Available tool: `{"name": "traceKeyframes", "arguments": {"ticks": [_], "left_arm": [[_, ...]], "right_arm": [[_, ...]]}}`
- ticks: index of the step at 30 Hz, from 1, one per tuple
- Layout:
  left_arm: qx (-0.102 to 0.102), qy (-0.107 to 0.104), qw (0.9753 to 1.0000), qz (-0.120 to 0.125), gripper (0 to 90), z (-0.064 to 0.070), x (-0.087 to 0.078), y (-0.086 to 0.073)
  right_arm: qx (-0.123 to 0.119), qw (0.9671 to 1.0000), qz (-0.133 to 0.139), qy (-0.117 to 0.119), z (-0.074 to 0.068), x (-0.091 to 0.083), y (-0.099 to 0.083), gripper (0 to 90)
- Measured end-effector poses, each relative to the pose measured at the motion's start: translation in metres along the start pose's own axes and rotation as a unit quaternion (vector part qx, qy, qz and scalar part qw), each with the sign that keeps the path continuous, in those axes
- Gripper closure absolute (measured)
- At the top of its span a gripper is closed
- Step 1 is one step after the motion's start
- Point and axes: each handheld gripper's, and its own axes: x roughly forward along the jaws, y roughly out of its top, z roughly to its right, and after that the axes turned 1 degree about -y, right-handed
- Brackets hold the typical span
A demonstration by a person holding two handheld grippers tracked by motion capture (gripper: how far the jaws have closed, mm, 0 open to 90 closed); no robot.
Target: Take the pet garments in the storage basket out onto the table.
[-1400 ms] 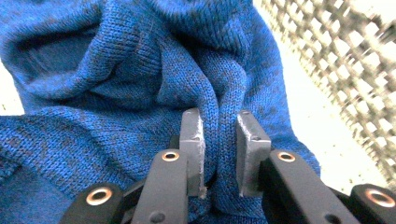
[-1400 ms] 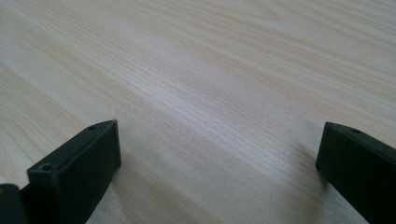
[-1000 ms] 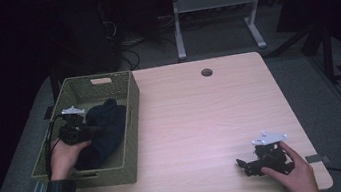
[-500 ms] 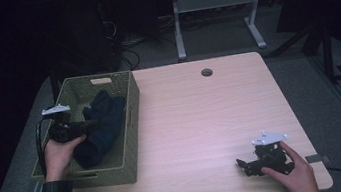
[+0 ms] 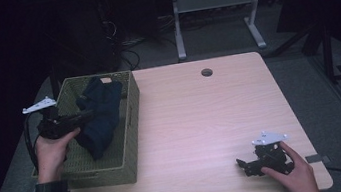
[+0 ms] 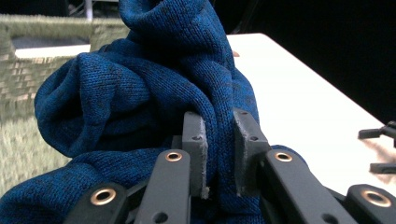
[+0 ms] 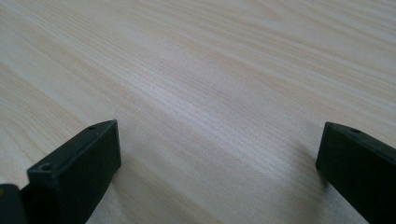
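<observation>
Pale wooden bench (image 5: 197,122): left claw (image 6: 219,154) pinches the blue sweater (image 6: 140,102) to lift it from the basket (image 5: 130,132), while right claw (image 5: 242,163) rests wide.

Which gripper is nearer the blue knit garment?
Left. The left gripper is clamped on a fold of the blue knit garment in the basket; the right gripper rests across the table.

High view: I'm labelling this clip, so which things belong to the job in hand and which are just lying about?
In the job:
- blue knitted garment, pinched by the left tool
- woven basket that it lies in

Lying about:
- right tool, open on the bare table
- round hole in the tabletop
</observation>
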Motion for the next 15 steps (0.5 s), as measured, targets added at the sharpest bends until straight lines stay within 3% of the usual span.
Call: {"name": "traceKeyframes", "arguments": {"ticks": [9,15], "left_arm": [[0.025,-0.038,0.9985,0.030,77.5,0.022,-0.004,0.025],[0.041,-0.052,0.9971,0.037,77.7,0.035,-0.003,0.036]], "right_arm": [[0.000,1.0000,0.000,0.000,0.000,0.000,0.000,0.0],[0.001,1.0000,0.000,0.000,0.000,0.000,0.000,0.0]]}}
